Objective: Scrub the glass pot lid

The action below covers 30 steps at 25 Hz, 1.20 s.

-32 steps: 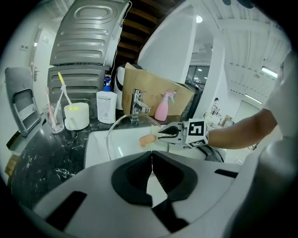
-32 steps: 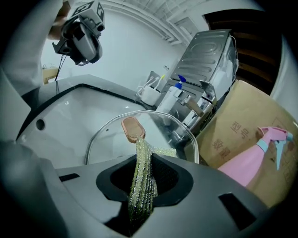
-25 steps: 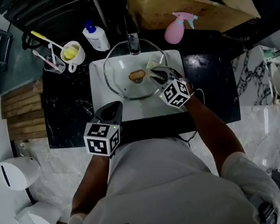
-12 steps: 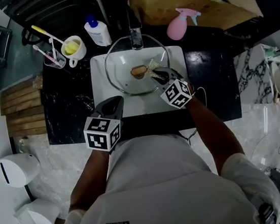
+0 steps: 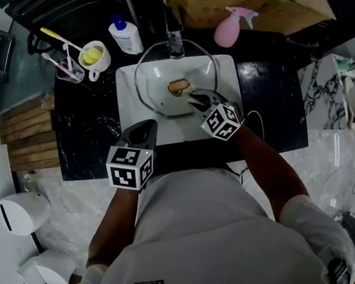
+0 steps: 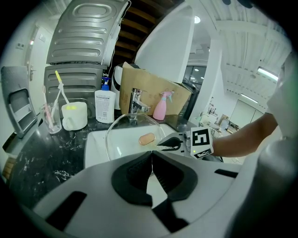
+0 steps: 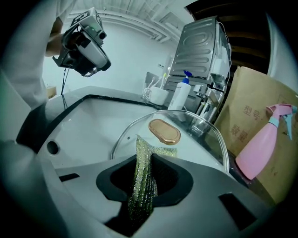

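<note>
Brown cardboard box (image 7: 257, 116) with Chinese print, right gripper (image 7: 145, 173) pinching green mesh scourer (image 7: 141, 183) on round glass pot lid (image 7: 198, 135), left gripper (image 6: 151, 159) closed empty, black marbled counter (image 5: 86, 137)

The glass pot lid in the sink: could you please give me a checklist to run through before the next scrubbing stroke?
1. Scrub cloth clamped in the right gripper: ok, jaws shut on it.
2. Glass pot lid lying in the sink, handle up: ok.
3. Cloth's free end pressing on the glass: cannot tell; it reaches beside the handle.
4. Left gripper steadying the lid: not ok; it is shut, empty and apart from the lid.
5. Water running from the faucet: cannot tell.
</note>
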### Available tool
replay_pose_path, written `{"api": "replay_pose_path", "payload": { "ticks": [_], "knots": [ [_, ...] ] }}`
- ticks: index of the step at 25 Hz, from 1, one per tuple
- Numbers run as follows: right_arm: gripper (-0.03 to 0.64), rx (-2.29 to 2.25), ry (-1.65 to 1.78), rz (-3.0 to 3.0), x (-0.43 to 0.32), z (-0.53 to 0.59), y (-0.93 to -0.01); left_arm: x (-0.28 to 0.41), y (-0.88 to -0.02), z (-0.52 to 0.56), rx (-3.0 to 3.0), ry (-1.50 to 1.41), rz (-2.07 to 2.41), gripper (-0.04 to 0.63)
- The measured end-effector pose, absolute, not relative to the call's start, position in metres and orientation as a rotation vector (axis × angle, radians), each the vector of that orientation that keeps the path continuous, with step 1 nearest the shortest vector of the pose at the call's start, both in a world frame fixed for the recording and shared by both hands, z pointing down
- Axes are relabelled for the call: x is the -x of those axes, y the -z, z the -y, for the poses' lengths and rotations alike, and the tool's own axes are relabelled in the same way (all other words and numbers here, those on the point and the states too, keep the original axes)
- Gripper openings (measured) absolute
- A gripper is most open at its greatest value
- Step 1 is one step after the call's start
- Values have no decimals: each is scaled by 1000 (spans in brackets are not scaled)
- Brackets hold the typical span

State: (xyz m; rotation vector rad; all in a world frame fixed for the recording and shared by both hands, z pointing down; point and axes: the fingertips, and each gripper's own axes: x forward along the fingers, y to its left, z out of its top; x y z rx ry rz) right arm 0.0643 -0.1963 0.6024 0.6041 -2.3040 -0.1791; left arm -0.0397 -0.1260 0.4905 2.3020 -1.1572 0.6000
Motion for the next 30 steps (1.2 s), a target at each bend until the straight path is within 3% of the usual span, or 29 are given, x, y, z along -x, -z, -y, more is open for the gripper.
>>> {"api": "replay_pose_path", "payload": {
  "ticks": [30],
  "knots": [
    [100,-287,308,2264,-34,169,-622,59,-493,118,-2241,-568,1233,15]
  ]
}}
